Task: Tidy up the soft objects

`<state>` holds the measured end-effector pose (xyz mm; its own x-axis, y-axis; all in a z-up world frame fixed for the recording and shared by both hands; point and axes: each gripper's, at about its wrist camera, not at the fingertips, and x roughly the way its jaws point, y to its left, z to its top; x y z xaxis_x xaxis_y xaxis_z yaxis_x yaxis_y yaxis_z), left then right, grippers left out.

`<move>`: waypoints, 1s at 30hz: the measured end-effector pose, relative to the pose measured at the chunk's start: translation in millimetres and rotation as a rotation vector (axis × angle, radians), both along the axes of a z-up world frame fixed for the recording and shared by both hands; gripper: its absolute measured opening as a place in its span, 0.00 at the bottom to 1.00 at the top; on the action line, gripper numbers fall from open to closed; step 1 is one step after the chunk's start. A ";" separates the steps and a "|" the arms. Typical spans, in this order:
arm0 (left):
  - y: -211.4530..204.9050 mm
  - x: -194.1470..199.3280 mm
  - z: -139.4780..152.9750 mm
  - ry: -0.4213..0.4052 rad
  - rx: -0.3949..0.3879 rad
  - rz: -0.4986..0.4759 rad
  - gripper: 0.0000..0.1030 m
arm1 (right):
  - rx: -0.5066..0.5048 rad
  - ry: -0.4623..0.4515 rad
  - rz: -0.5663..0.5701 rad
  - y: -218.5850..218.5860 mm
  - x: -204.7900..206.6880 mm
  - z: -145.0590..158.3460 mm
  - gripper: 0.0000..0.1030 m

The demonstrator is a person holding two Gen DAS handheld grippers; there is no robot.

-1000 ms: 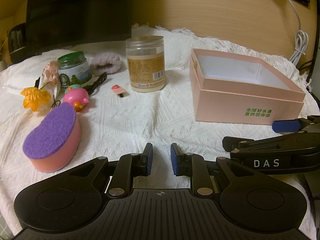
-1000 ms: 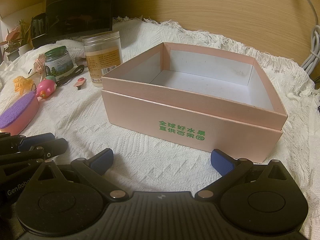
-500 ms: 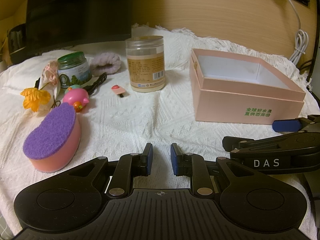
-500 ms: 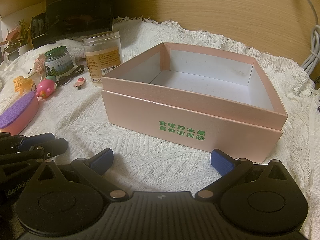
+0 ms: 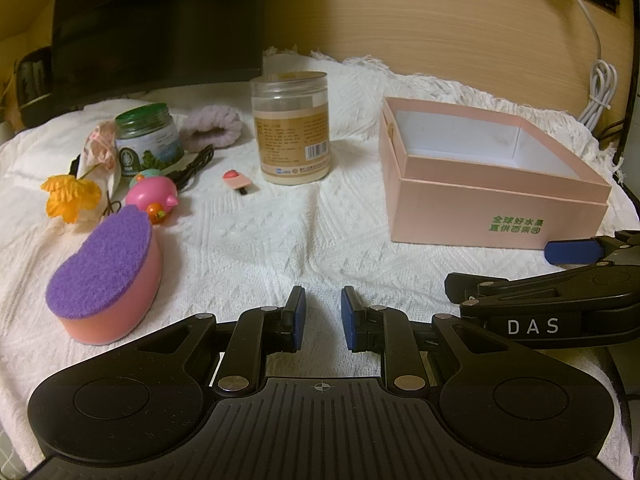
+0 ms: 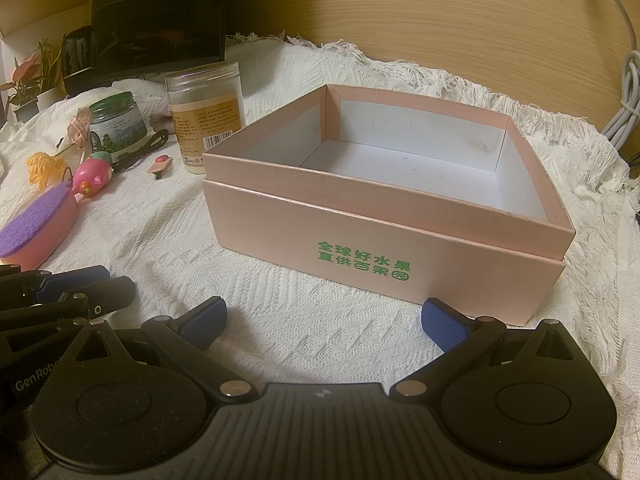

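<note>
A pink sponge with a purple scrub top [image 5: 104, 276] lies on the white cloth to the left of my left gripper [image 5: 323, 300]. That gripper hovers low over the cloth, its blue pads a narrow gap apart with nothing between them. A fluffy lilac scrunchie [image 5: 210, 126] sits far back between two jars. The open pink box [image 6: 360, 236] stands empty just ahead of my right gripper [image 6: 324, 312], whose fingers are spread wide and hold nothing. An orange fabric flower [image 5: 70, 196] and a pink pig toy [image 5: 152, 196] lie at the left.
A tall clear jar [image 5: 292, 128] and a green-lidded jar [image 5: 148, 136] stand at the back, with a hair clip [image 5: 236, 179] and a black cable [image 5: 196, 166] beside them. A dark monitor [image 5: 156, 20] is behind. A white cable [image 5: 600, 92] hangs at the right wall.
</note>
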<state>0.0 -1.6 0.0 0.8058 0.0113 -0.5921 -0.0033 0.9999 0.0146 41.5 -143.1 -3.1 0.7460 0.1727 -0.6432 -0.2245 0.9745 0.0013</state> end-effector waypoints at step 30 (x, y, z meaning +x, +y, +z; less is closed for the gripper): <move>81.7 -4.5 59.7 0.067 -0.215 -0.048 0.19 | -0.058 0.247 0.020 1.4 22.0 20.7 1.00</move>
<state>-4.5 80.1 59.7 0.7614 -0.1585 -0.6287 0.0384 0.9790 -0.2003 63.5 -141.7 17.5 0.5620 0.1430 -0.8147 -0.2431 0.9700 0.0025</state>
